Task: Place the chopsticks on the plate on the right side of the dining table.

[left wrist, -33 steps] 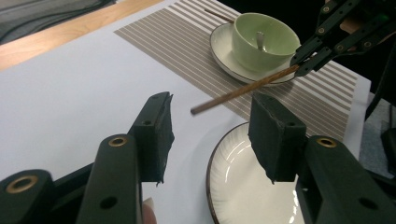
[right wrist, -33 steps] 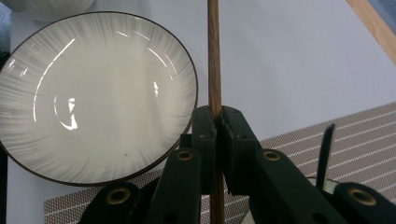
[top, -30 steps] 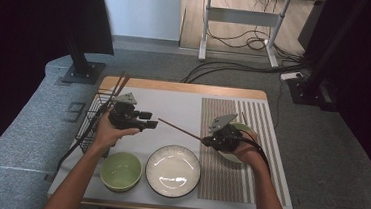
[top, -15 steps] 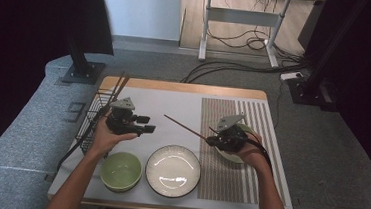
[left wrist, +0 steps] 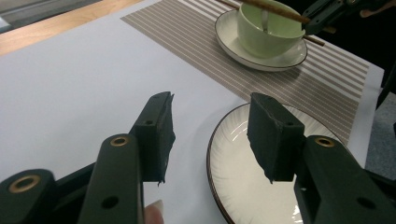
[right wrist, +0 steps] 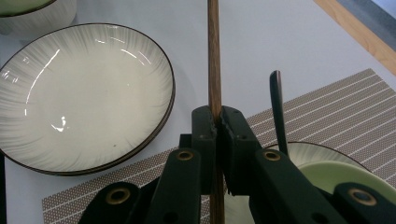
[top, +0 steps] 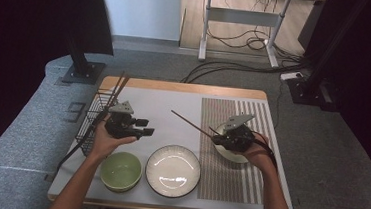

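**Chopstick held over the striped mat**

Now the right gripper (right wrist: 217, 122) was clamped on a chopstick (right wrist: 214, 56), carrying it above the cup (left wrist: 266, 29) on its saucer (left wrist: 280, 53). The left gripper (left wrist: 210, 135) hung released, empty, beside the white plate (top: 173, 170). Next, probably, a level set-down on the mat (top: 227, 185).

From the right gripper view I lose the chopstick (right wrist: 214, 56) at the top edge, and below the jaws it runs off the bottom. The green cup (right wrist: 355, 179) beside it is cut by the lower right corner, its saucer (right wrist: 299, 151) mostly behind the jaws. Left of the chopstick, the white plate (right wrist: 84, 93) is clipped at the frame's left edge.
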`<state>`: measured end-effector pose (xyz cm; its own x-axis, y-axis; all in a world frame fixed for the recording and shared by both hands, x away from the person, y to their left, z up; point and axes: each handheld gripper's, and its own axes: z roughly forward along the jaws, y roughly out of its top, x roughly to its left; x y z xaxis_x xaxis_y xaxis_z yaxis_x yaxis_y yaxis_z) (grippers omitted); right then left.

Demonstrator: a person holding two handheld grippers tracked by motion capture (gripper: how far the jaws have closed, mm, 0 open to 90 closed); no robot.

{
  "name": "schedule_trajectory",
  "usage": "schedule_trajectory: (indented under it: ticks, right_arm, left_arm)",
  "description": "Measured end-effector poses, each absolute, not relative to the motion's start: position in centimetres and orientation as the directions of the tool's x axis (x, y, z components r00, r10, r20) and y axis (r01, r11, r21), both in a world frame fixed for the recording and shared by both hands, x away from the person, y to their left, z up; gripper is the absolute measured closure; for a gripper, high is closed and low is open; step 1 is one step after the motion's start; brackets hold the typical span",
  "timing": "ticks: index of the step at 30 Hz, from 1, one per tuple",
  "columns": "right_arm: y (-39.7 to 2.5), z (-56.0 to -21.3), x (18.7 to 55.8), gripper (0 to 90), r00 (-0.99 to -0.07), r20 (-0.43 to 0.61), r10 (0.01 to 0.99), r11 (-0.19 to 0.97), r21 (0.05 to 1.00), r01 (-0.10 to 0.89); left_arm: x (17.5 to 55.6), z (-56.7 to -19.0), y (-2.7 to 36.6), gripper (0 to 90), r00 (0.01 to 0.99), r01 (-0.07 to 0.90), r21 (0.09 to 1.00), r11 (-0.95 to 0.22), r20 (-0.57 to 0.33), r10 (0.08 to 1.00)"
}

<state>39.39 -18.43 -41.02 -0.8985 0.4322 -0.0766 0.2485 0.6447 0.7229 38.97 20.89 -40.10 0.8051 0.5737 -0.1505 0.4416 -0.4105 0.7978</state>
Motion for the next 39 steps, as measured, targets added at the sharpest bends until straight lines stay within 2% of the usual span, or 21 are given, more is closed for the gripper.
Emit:
schedule_trajectory:
  ticks: [10, 39]
  right_arm:
    - [-19.1, -40.7, 39.3, 84.7, -0.887, -0.075, 0.455, 0.628, 0.733, 0.260]
    - [-21.1, -40.7, 39.1, 84.8, -0.832, -0.079, 0.549, 0.588, 0.744, 0.318]
  left_arm:
    - [38.4, -40.4, 20.9, 50.1, 0.807, 0.433, 0.794, -0.427, -0.131, 0.575]
    - [38.2, -41.6, 21.6, 50.2, 0.800, 0.454, 0.790, -0.413, -0.158, 0.578]
